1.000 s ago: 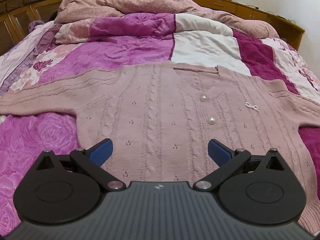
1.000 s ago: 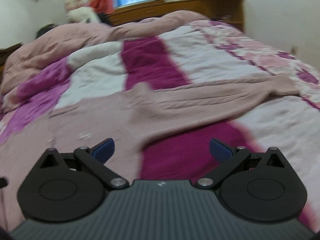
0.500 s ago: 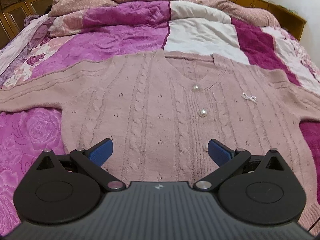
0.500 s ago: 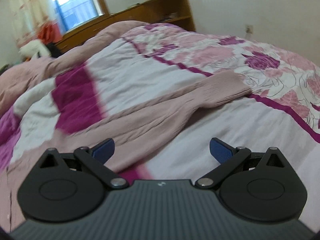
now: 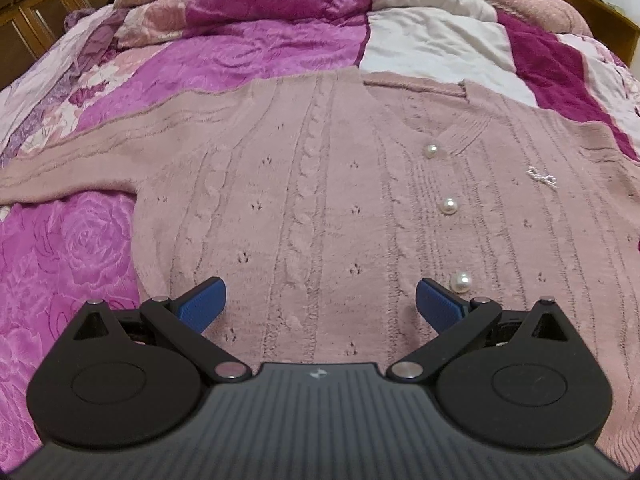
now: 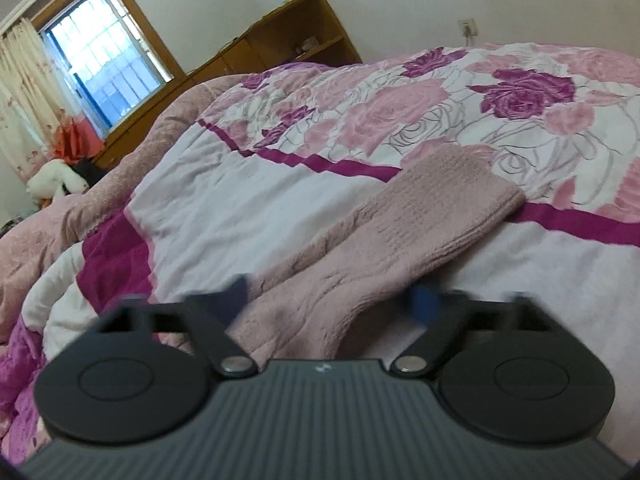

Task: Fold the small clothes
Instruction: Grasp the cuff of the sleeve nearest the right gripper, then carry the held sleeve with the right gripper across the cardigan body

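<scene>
Now: right gripper [image 6: 334,304] closing around sleeve [image 6: 400,236], lower centre | left gripper [image 5: 320,304] released above cardigan [image 5: 320,200] | pinch full thickness.

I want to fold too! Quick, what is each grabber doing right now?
Left gripper: open, holding nothing, above the sweater.
Right gripper: closing around the sweater's sleeve, not gripping it yet.

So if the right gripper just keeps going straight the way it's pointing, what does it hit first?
Most likely the pink sweater's sleeve. It already lies between the closing jaws of the right gripper and runs away along its line toward the cuff. Beneath and beyond it is the floral quilt; blur makes the exact depth uncertain.
</scene>
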`<state>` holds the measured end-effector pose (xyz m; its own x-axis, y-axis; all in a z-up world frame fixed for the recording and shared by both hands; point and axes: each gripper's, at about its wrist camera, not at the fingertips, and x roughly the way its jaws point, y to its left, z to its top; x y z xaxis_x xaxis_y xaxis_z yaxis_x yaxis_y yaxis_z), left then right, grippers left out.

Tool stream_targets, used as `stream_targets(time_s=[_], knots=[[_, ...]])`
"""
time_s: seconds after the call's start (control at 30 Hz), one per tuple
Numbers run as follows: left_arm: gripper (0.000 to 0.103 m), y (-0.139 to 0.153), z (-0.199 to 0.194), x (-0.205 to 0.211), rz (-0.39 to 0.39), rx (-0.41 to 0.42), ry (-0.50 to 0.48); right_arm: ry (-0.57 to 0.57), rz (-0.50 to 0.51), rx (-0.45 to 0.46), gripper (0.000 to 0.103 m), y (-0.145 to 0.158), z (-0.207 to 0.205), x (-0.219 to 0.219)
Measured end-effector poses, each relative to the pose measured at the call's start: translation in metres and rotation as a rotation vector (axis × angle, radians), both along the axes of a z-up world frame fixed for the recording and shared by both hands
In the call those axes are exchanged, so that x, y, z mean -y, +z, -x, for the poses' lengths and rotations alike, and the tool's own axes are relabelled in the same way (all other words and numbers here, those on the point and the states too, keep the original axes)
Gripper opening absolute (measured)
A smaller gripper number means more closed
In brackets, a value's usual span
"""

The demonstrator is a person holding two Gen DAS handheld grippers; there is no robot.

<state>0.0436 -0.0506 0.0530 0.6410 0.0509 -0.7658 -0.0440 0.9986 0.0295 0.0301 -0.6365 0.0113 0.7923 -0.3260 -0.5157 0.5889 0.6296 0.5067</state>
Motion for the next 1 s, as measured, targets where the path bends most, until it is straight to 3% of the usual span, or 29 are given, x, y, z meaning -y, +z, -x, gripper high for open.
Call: stream_targets(time_s=[0.03, 0.07, 0.1, 0.5, 0.63, 1.0], knots=[[0.103, -0.002, -0.001, -0.001, 0.005, -0.007, 0.004, 0.018, -0.02, 0.001, 0.031, -0.001, -0.002, 0.003], [0.103, -0.004, -0.001, -0.001, 0.008, -0.011, 0.005, 0.034, -0.037, 0.012, 0.016, -0.001, -0.002, 0.004], [0.103, -0.005, -0.002, -0.002, 0.009, -0.015, 0.006, 0.045, -0.056, 0.024, 0.009, 0.0, -0.001, 0.006], [0.103, -0.003, 0.003, -0.01, 0.029, -0.004, 0.023, 0.009, 0.052, 0.186, 0.008, 0.054, 0.044, -0.012], [0.103, -0.002, 0.006, -0.014, 0.008, -0.002, 0.03, 0.034, 0.023, 0.25, 0.008, 0.071, 0.05, -0.027], [0.103, 0.016, 0.009, -0.034, 0.035, 0.014, 0.046, 0.176, -0.033, 0.288, 0.008, 0.1, 0.03, -0.099]])
